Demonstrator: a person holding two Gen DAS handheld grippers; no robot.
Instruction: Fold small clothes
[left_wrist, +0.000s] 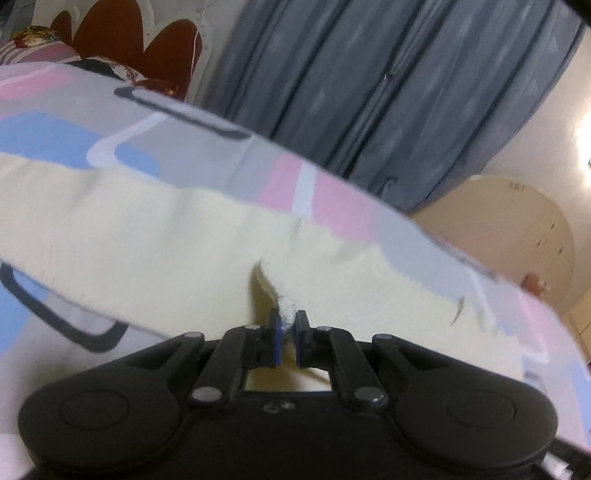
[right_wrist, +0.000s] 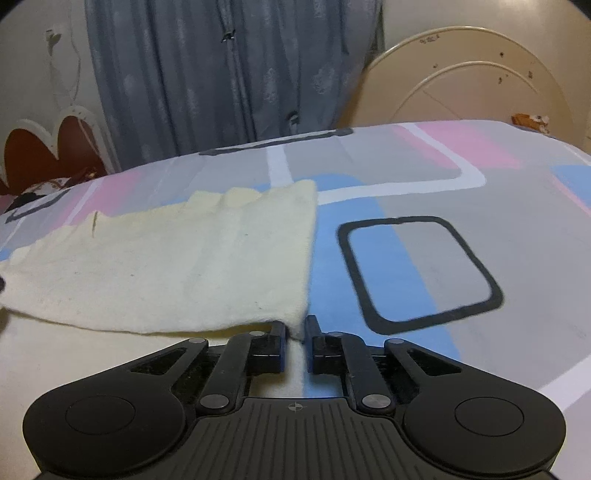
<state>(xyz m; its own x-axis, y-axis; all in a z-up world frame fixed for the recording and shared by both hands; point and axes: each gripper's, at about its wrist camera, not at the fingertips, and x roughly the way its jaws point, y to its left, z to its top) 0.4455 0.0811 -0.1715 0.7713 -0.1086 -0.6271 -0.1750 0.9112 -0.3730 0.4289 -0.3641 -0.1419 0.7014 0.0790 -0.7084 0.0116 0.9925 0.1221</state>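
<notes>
Bed sheet (right_wrist: 424, 236), grey with pink, blue and white blocks and dark rounded-rectangle outlines, covers the bed; blue-grey curtain (right_wrist: 229, 74) hangs behind it. Pale cream fleecy cloth (right_wrist: 177, 266), the small garment to fold, lies spread on the sheet, mostly flat, far edge wavy.

Left gripper (left_wrist: 288, 325): jaws clenched on a bunched bit of the cloth's near edge, fabric puckered between the blue pads. Left view is blurred, so how deep the bite goes is unclear.

Right gripper (right_wrist: 299, 330): jaws closed down on the near right corner of the cloth, only a thin tip of fabric between them.

Risks, judged from here:
- Right hold looks shallow, right at the corner; likely slips out once the edge is lifted and pulled over.
- Jaws sit low on the bed, so either pair may have pinched sheet along with cloth; a lift would then drag the sheet up.
- Uneven lift between the hands skews the fold, edges won't line up.
- Left pinch is bunched, may leave a crease or carry a double layer.
</notes>
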